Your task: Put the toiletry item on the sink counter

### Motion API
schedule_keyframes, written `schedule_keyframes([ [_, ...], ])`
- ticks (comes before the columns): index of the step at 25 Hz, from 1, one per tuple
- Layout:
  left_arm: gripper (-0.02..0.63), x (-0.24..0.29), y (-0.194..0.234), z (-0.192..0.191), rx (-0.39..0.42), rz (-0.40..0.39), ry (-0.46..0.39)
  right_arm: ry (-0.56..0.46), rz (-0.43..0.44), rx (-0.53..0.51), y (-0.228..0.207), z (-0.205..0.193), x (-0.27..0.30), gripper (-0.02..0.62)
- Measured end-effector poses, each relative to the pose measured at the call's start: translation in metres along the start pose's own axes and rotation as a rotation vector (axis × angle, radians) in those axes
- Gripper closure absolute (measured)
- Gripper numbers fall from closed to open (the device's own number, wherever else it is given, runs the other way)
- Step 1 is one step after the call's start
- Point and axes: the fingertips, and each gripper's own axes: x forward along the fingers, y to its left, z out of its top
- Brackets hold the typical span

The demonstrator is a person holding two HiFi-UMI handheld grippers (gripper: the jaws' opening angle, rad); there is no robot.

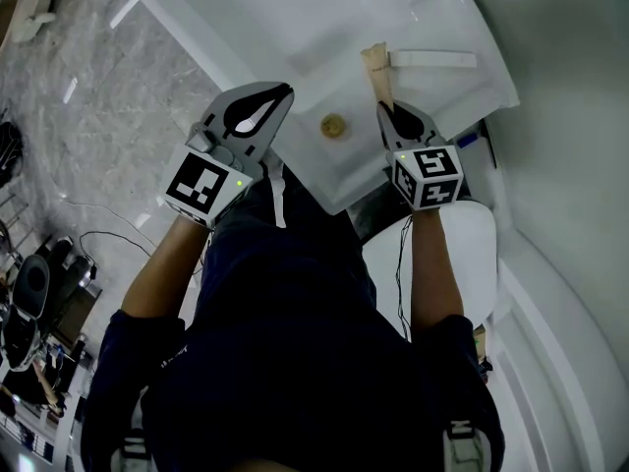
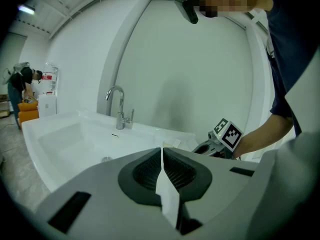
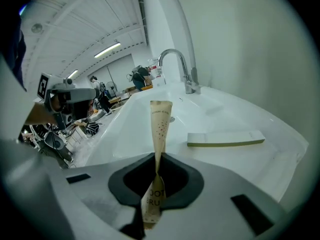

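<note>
Right tool (image 3: 159, 155) grasps a beige sachet (image 3: 160, 121), left tool (image 2: 161, 151) a white strip (image 2: 168, 200); only the gripper views show the tap (image 3: 190, 84).

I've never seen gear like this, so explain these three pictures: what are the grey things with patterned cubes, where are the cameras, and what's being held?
They are hand-held gripping tools, one in each of a person's hands. One picture looks down from a head camera; the other two cameras ride on the tools. Below is a white sink counter with a flat white box lying on it. The right tool pinches a tan sachet; the left tool pinches a thin white strip.
</note>
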Motion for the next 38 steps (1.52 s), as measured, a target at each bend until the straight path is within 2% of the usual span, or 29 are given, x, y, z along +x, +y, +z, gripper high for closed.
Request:
schedule_keyframes([
  [10, 0.569, -0.001, 0.005, -0.013, -0.036, 0.012, 0.007, 0.096, -0.011, -0.074, 0.001, -0.023, 0.016, 0.565],
  [20, 0.569, -0.002, 0.006, -0.023, -0.033, 0.002, 0.029, 0.166, -0.042, -0.168, 0.002, -0.030, 0.027, 0.565],
  [38, 0.569, 0.002, 0.002, -0.025, -0.035, -0.010, 0.018, 0.211, -0.071, -0.260, 0.004, -0.035, 0.033, 0.549],
])
